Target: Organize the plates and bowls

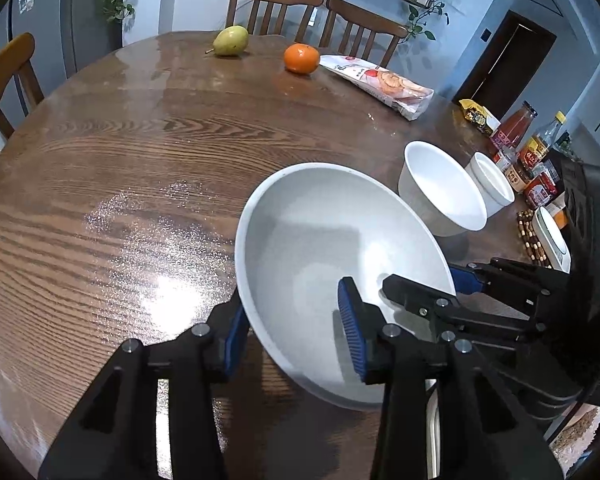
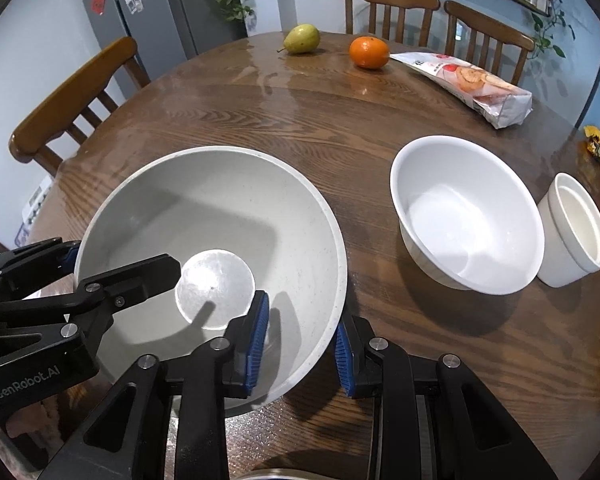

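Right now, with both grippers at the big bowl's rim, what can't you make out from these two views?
- Large grey bowl: near base, hidden behind the right gripper in the right wrist view.
- Left gripper: whether its pads actually press the rim; left wrist view, too unclear.
- Bottles: labels too small, partly cut off by the left wrist view's edge.
- Small white cup: contents hidden by its own wall.

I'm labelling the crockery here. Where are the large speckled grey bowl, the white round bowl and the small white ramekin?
Large speckled grey bowl (image 2: pixel 228 216): right wrist view, inner far wall.
White round bowl (image 2: pixel 468 208): right wrist view, inside bottom.
Small white ramekin (image 2: pixel 560 256): right wrist view, outer side wall.
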`<action>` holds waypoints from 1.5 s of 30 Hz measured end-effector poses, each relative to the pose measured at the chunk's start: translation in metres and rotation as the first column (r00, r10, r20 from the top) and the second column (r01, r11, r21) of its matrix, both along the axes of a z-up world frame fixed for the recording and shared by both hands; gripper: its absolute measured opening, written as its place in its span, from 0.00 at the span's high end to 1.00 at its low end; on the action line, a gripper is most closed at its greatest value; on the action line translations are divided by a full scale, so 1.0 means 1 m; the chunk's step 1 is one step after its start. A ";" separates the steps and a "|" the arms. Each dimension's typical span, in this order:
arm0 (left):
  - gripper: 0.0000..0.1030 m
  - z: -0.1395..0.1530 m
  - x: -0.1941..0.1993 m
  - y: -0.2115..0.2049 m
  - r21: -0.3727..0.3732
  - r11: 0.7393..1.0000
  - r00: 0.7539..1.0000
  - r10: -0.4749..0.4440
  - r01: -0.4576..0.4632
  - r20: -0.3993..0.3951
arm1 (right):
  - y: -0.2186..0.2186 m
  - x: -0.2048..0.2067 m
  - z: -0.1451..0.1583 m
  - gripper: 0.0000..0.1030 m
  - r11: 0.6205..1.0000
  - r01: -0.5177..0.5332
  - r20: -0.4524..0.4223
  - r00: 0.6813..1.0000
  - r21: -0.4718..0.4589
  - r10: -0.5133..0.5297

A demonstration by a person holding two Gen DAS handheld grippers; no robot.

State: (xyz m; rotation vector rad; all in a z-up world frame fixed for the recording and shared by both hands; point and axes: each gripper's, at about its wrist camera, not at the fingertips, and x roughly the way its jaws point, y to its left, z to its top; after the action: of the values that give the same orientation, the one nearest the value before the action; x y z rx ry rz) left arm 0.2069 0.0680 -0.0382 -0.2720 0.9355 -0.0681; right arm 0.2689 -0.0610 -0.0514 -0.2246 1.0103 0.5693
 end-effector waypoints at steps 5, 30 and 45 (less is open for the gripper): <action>0.59 -0.001 0.002 0.002 -0.014 1.000 1.000 0.000 0.000 -0.007 | -0.001 0.000 0.000 0.68 1.000 0.004 0.001 1.000 0.004 -0.004; 0.58 0.006 0.000 0.013 -0.037 0.997 0.997 0.067 -0.066 0.037 | -0.010 -0.002 0.013 0.65 0.999 0.014 0.045 0.999 0.035 -0.015; 0.57 0.022 -0.008 0.021 -0.012 0.988 0.980 0.155 -0.155 0.125 | -0.023 0.000 0.026 0.56 0.996 0.039 0.080 0.996 0.074 -0.045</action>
State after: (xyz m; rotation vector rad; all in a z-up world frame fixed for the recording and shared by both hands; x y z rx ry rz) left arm 0.1991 0.0891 -0.0161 -0.3382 0.7862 0.0564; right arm 0.2689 -0.0836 -0.0253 -0.1605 0.9114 0.5535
